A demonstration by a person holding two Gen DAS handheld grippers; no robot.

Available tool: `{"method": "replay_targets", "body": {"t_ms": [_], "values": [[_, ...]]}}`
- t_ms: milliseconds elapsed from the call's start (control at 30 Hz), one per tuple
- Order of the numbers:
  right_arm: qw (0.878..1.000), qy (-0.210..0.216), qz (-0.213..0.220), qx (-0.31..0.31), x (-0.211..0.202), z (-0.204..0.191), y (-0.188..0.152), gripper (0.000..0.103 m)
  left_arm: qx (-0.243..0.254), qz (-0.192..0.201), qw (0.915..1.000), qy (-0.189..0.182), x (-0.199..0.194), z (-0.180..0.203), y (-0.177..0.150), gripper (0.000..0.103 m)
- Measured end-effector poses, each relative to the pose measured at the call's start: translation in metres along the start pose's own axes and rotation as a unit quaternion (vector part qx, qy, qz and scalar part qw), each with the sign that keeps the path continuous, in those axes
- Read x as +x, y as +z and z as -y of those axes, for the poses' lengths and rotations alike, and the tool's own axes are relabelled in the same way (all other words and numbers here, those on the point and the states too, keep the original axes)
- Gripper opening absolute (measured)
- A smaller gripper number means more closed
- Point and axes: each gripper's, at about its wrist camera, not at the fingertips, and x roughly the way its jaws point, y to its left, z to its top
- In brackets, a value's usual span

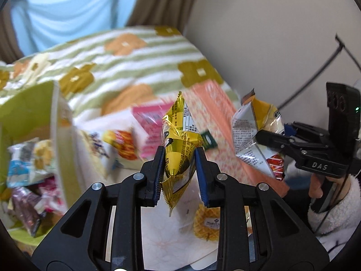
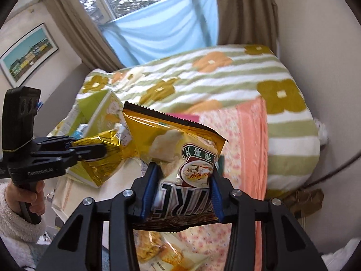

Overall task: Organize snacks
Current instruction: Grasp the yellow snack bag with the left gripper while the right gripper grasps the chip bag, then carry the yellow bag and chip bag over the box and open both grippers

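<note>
In the left wrist view my left gripper (image 1: 179, 150) is shut on a shiny yellow snack packet (image 1: 180, 135), held upright above the bed. To the right, my right gripper (image 1: 268, 135) grips a yellow and white chip bag (image 1: 250, 133) in the air. The right wrist view shows that chip bag (image 2: 178, 144) pinched between the blue pads of the right gripper (image 2: 183, 170). At the left of that view the left gripper (image 2: 94, 149) holds the yellow packet (image 2: 101, 167). A hand in a fluffy white sleeve (image 2: 13, 214) holds its handle.
An open green box (image 1: 29, 110) with several snack packets inside stands at the left on the bed. Loose packets lie on the pale sheet: a pink one (image 1: 151, 122), a white one with a fries picture (image 1: 112, 149), a waffle pack (image 1: 206, 223). A striped flowered blanket (image 2: 214, 79) lies behind.
</note>
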Motion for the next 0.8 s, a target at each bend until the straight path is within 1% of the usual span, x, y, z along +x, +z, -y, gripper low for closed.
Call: {"method": "replay_targets", "body": {"t_ms": [100, 200, 333, 433, 633, 800], "values": [[1.0, 0.02, 0.008, -0.021, -0.002, -0.015, 0.02, 0.04, -0.02, 0.034, 0.9991, 0.013, -0.029, -0.016, 0.008, 0.024], [0.998, 0.044, 0.016, -0.043, 0.001, -0.037, 0.041, 0.04, -0.043, 0.063, 0.9967, 0.029, -0.054, -0.043, 0.014, 0.024], [0.995, 0.07, 0.022, -0.065, 0.014, -0.073, 0.068, 0.04, -0.076, 0.085, 0.9924, 0.046, -0.081, -0.091, 0.022, 0.024], [0.992, 0.09, 0.023, -0.083, 0.031, -0.112, 0.089, 0.04, -0.094, 0.095, 0.9892, 0.06, -0.095, -0.133, 0.024, 0.024], [0.989, 0.116, 0.015, -0.094, 0.073, -0.181, 0.117, 0.04, -0.123, 0.088, 0.9859, 0.07, -0.106, -0.219, 0.025, 0.024], [0.988, 0.125, -0.002, -0.095, 0.118, -0.239, 0.131, 0.04, -0.139, 0.067, 0.9857, 0.067, -0.098, -0.29, 0.026, 0.024]]}}
